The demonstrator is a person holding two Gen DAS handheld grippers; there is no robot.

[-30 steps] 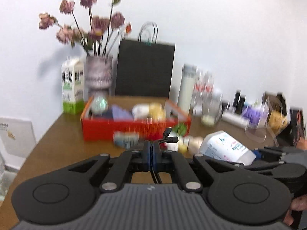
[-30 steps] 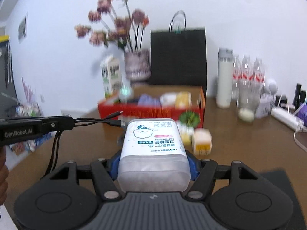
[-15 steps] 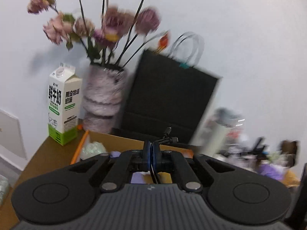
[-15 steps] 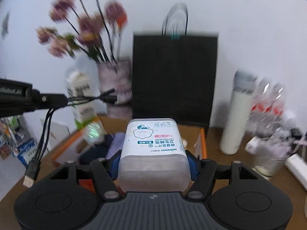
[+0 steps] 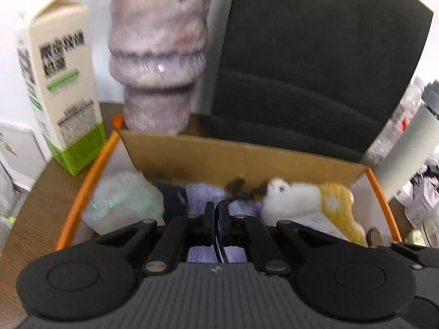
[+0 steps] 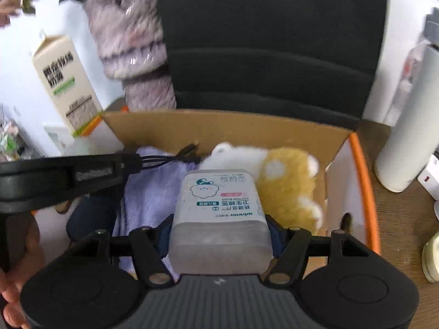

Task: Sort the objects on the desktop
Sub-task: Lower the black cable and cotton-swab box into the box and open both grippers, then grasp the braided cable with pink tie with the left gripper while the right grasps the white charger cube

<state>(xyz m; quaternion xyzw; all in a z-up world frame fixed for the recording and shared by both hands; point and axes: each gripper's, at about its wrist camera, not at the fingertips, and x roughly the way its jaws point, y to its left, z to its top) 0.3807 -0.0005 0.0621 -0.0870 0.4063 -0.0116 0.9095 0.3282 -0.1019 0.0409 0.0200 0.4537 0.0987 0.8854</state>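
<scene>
My right gripper (image 6: 221,226) is shut on a white cotton-bud box (image 6: 219,205) and holds it over the orange cardboard box (image 6: 362,170). My left gripper (image 5: 218,216) is shut on a black cable (image 5: 241,189) whose plugs hang over the same box (image 5: 90,175); it also shows in the right wrist view (image 6: 120,167) at the left. Inside the box lie a lilac cloth (image 6: 153,186), a white and yellow plush toy (image 6: 285,178), a dark item and a pale green packet (image 5: 123,200).
Behind the box stand a milk carton (image 5: 57,82), a fuzzy purple vase (image 5: 159,54) and a black paper bag (image 5: 315,63). A white flask (image 6: 406,126) and a white power strip (image 6: 430,175) are at the right on the wooden table (image 6: 406,219).
Both grippers have moved forward and tilted down over the orange box, which now fills the views. The cable and the cotton-bud box stay gripped.
</scene>
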